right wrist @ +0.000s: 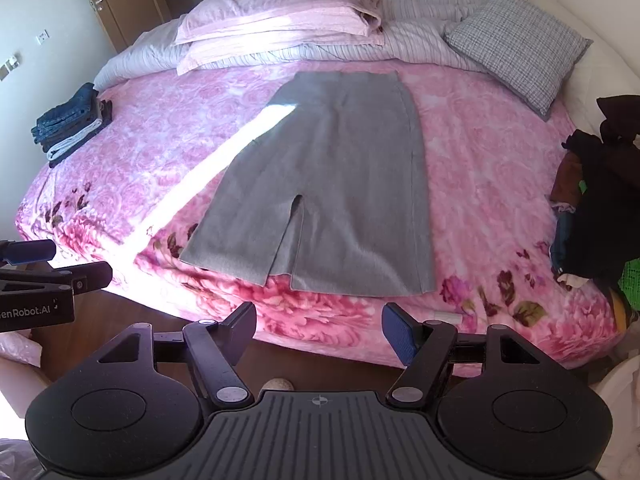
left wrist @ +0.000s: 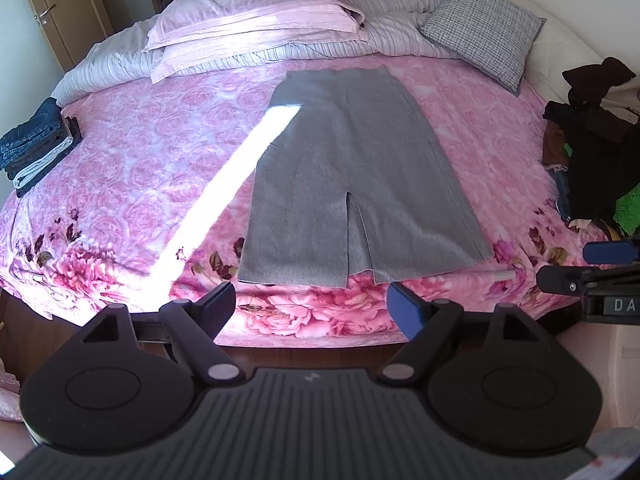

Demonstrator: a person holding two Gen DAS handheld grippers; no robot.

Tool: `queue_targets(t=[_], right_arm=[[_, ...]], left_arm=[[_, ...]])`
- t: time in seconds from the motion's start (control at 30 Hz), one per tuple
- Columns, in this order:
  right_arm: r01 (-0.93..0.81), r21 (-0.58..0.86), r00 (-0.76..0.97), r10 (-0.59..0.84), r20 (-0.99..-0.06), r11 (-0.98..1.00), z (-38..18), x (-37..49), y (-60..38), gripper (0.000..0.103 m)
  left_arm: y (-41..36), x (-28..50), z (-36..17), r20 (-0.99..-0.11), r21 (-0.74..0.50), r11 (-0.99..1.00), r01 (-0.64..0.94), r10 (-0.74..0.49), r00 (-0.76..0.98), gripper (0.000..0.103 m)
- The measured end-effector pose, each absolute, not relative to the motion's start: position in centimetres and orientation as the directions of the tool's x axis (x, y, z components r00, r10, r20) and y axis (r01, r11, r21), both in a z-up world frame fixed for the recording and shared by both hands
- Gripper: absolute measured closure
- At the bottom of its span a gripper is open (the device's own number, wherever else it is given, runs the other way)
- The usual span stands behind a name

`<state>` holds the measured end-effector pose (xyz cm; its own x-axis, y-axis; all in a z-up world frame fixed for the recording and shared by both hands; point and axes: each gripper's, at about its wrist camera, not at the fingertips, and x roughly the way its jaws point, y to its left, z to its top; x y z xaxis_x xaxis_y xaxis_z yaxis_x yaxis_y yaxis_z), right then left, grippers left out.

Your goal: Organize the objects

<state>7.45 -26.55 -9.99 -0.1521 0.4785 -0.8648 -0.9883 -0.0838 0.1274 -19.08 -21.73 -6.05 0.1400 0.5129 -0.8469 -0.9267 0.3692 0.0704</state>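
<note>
While a band of sunlight is cutting across the pink bed, a grey skirt is lying flat at its middle, waist toward the pillows and slit hem toward the foot edge, so its long axis is running straight away from both grippers. The left gripper is hovering just short of the hem with its jaws spread wide and nothing between them; the right gripper is waiting beside it, jaws likewise apart and empty. Each is facing one hem corner, the left nearer the sunlit side, the right nearer the side with the dark clothes heap. Folded jeans are sitting stacked at the far left edge, well apart from the skirt. The next move is likely calling for both grippers to be reaching forward to the hem corners together.
</note>
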Motion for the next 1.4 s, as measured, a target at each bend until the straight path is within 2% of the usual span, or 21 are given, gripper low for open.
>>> queue_targets(t=[0.37, 0.53, 0.83, 1.07, 1.4], right_arm=[[-0.988, 0.132, -0.157, 0.485, -0.860, -0.084, -9.8, 7.6, -27.5, 0.037], [-0.988, 0.131, -0.155, 0.492, -0.857, -0.083, -9.8, 7.6, -27.6, 0.037], [-0.989, 0.133, -0.148, 0.494, -0.857, -0.066, -9.9, 8.0, -25.6, 0.037], [-0.990, 0.138, -0.136, 0.482, -0.866, -0.031, -10.9, 8.1, -20.4, 0.037], [-0.977, 0.174, -0.098, 0.469, -0.878, 0.121, -12.7, 9.0, -7.1, 0.037]], left_arm=[[-22.6, -19.1, -6.0, -0.840, 0.069, 0.364, -0.929, 0.523, 0.143, 0.022], [-22.5, -19.3, -6.1, -0.836, 0.063, 0.360, -0.931, 0.528, 0.147, 0.019], [-19.7, -18.6, -6.5, -0.837, 0.059, 0.373, -0.926, 0.525, 0.158, 0.018], [-13.3, -17.7, -7.4, -0.837, 0.044, 0.398, -0.916, 0.515, 0.183, 0.016], [2.6, -16.4, -8.9, -0.853, 0.023, 0.464, -0.886, 0.472, 0.225, 0.016]])
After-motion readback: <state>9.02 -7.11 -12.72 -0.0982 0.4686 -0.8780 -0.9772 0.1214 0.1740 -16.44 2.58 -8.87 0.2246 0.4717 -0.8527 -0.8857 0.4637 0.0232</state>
